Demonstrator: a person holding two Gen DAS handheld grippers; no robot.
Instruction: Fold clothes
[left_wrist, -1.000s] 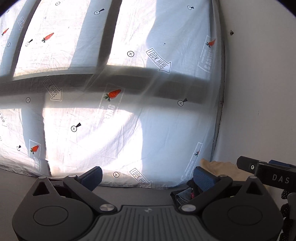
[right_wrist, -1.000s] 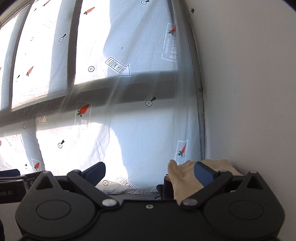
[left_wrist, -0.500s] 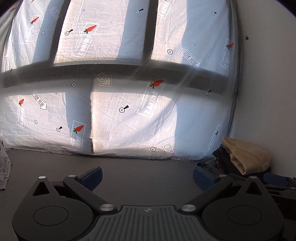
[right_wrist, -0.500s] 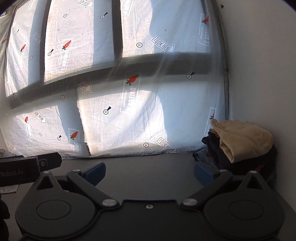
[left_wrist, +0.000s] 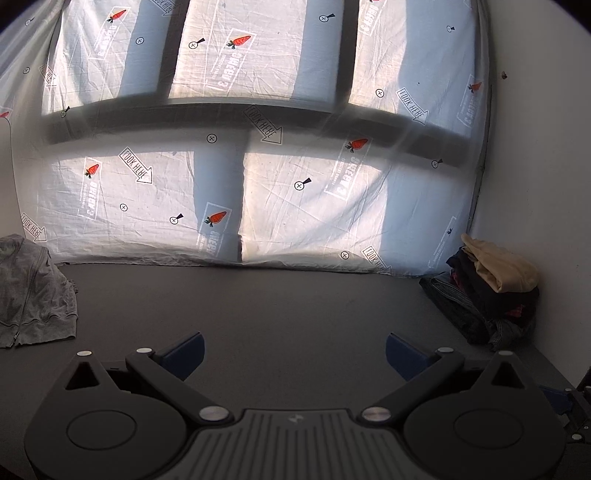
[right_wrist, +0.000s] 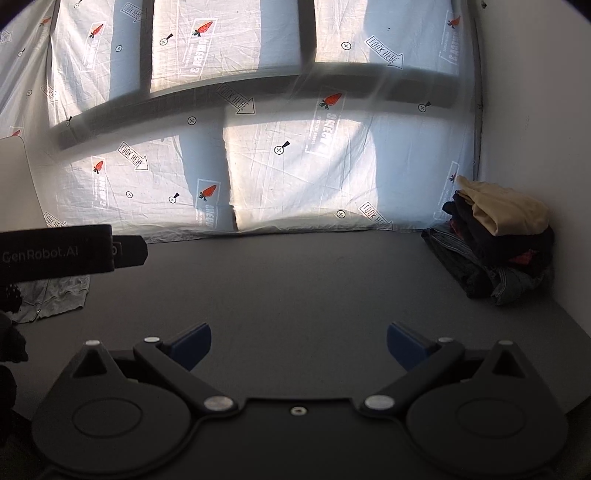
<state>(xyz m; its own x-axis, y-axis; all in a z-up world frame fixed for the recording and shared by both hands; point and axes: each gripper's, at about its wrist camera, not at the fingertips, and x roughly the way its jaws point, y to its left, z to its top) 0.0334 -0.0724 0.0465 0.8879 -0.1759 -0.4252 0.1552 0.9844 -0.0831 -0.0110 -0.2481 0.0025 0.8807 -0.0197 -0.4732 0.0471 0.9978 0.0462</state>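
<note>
A stack of folded clothes sits in the far right corner of the dark table, with a tan garment on top. A rumpled grey zip garment lies at the far left. My left gripper is open over bare tabletop with nothing between its blue pads. My right gripper is open too, also empty, well back from the stack. The left gripper's body shows at the left edge of the right wrist view.
A white printed sheet with carrots and arrows hangs behind the table, sunlit with window-bar shadows. A white wall closes the right side. The dark table surface stretches between the two garments.
Both grippers have pulled back from the stack in the right corner and let go of it. More tabletop and the grey garment at the left have come into view.
</note>
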